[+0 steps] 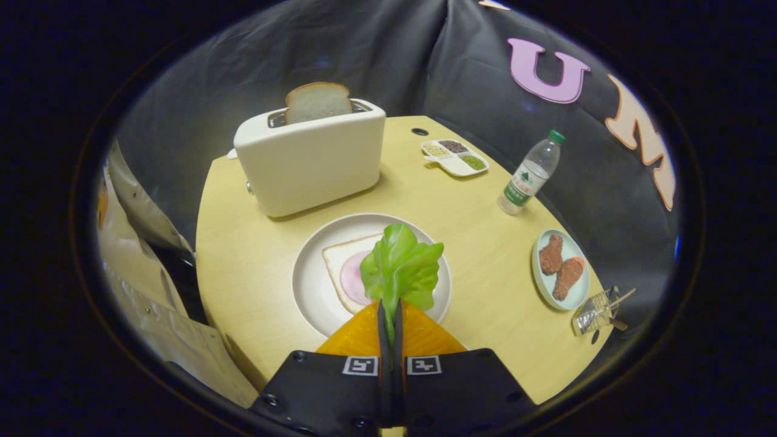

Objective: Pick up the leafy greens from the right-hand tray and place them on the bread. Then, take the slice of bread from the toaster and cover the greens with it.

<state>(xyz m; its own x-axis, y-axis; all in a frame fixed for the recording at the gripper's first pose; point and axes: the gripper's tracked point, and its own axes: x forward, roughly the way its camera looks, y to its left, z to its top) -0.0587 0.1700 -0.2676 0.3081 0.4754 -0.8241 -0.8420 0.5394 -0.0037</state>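
My gripper is shut on the stem of the leafy greens, which stand up just ahead of the fingers. Below and beyond the leaf lies a slice of bread with a pink round of ham on it, on a white plate. The leaf hangs over the right part of that bread and hides it. Farther back stands a cream toaster with a slice of bread sticking up out of its slot.
On the round wooden table, to the right: a light plate with two fried chicken pieces, a plastic water bottle, a small divided dish of grains, and a small wire basket at the edge. A person's pale sleeve is at the left.
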